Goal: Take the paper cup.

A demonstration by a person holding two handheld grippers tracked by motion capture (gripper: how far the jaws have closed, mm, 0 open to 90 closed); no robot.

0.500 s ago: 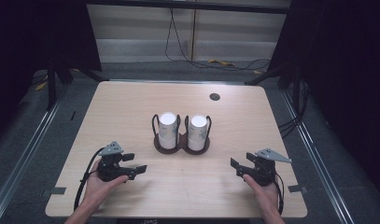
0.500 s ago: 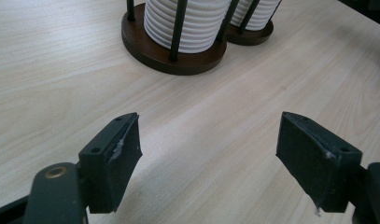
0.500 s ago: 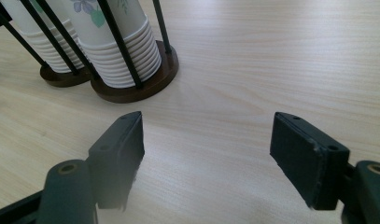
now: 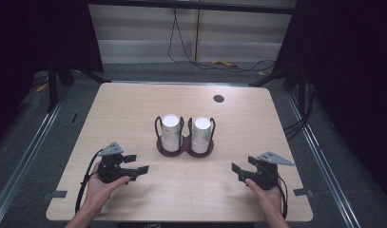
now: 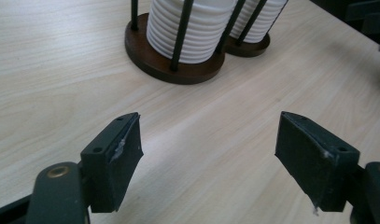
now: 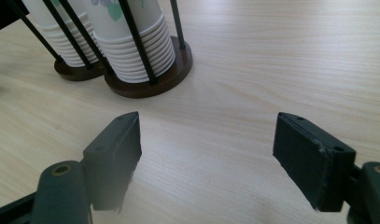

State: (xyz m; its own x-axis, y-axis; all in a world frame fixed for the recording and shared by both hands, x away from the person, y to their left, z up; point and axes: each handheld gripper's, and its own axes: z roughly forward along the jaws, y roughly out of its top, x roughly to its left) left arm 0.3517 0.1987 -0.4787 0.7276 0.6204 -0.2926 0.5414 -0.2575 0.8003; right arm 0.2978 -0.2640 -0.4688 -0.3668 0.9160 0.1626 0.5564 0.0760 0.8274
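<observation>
Two stacks of white paper cups, the left one (image 4: 170, 132) and the right one (image 4: 201, 133), stand upright in a dark brown double holder (image 4: 184, 150) with black wire rods at the table's middle. My left gripper (image 4: 136, 163) rests low at the front left, held in a hand, open and with nothing in it. In the left gripper view its jaws (image 5: 208, 135) stand wide apart, and the ribbed cup stack (image 5: 192, 28) is ahead. My right gripper (image 4: 244, 164) sits at the front right, also open with nothing in it. The right gripper view shows the printed cup stack (image 6: 131, 42) beyond the gripper (image 6: 206, 135).
The light wooden table (image 4: 134, 114) has a dark round grommet (image 4: 218, 99) at the back right. Grey tape marks lie near the front corners (image 4: 54, 194) (image 4: 299, 192). Cables run across the floor behind the table (image 4: 219, 64).
</observation>
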